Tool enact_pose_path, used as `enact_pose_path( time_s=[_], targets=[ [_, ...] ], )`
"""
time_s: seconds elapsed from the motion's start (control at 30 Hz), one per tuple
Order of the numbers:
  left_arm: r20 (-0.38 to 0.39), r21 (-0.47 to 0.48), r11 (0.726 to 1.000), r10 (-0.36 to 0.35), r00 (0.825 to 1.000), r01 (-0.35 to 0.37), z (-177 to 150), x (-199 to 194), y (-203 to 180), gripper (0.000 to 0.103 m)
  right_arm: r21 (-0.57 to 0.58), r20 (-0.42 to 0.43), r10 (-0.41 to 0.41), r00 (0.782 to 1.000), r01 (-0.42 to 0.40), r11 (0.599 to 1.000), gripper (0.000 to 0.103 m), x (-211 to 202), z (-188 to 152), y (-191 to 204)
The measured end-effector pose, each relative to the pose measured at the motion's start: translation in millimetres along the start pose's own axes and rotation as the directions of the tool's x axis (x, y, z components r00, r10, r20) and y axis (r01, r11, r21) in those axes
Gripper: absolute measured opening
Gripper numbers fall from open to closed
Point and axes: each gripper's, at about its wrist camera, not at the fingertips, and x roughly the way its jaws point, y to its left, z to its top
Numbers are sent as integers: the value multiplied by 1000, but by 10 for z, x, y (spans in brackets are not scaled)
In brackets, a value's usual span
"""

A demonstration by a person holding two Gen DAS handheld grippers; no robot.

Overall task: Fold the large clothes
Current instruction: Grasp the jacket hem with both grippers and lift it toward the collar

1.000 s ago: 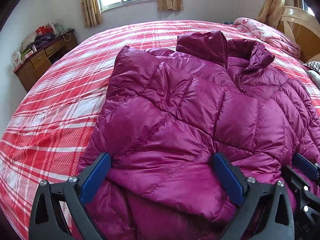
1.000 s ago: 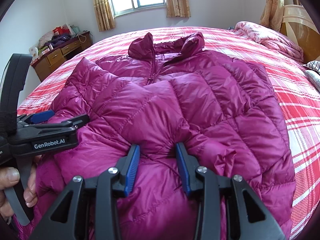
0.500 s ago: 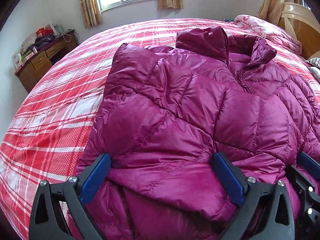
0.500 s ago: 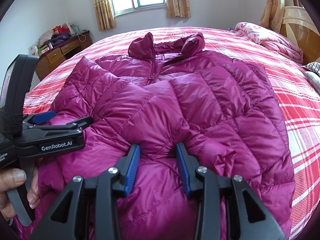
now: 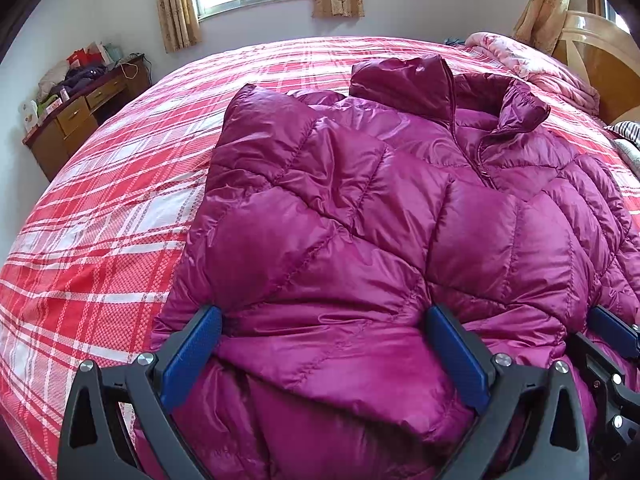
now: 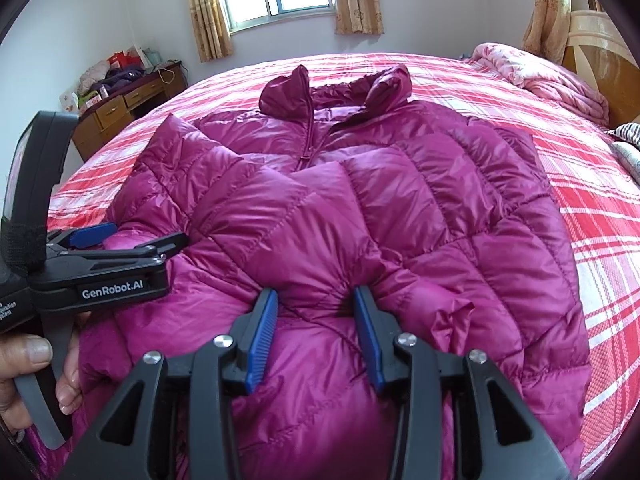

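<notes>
One magenta puffer jacket (image 6: 360, 232) on the plaid bed (image 5: 100, 220). Left gripper (image 5: 324, 344) fingers spread wide over the hem; right gripper (image 6: 316, 320) just eased open, fabric bunched between.

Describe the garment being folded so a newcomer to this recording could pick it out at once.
Start at the large bed with the red-and-white plaid cover. In its middle lies a glossy magenta quilted down jacket, collar toward the window. Unlike the pale pink floral quilt bunched beside the wooden headboard, it is shiny, diamond-stitched and zipped.
</notes>
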Motion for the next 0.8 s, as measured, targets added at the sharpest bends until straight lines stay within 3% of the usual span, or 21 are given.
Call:
enact_pose_path(
  time_s=[0.1,0.2,0.3,0.37,0.47,0.6,0.8],
  targets=[
    [5,-11,1000,-8,1000,8,35,-150,90,102,-25,-10,28,1000,-28,999,57,-95,19,21],
    [69,-2,1000,-4,998,4,114,-376,156,102,-56,-2,26,1000,-26,998,64,-226,89,39],
    [108,-1,1000,-25,994,25,338,-523,188,102,-35,13,49,999,-48,998,65,-311,271,-20],
    [112,13,998,-59,992,58,561,-531,165,102,-15,18,59,998,-59,998,75,-324,483,-80],
    [107,4,994,-107,989,107,976,-412,156,102,1,21,35,999,-35,999,78,-219,877,-229],
    [99,-5,995,-94,991,95,1469,-139,117,102,2,10,-19,1000,19,1000,78,45,1302,-475],
    [64,-98,985,-135,989,141,2039,337,148,102,44,-11,-53,999,54,998,78,391,1810,-846]
  ],
)
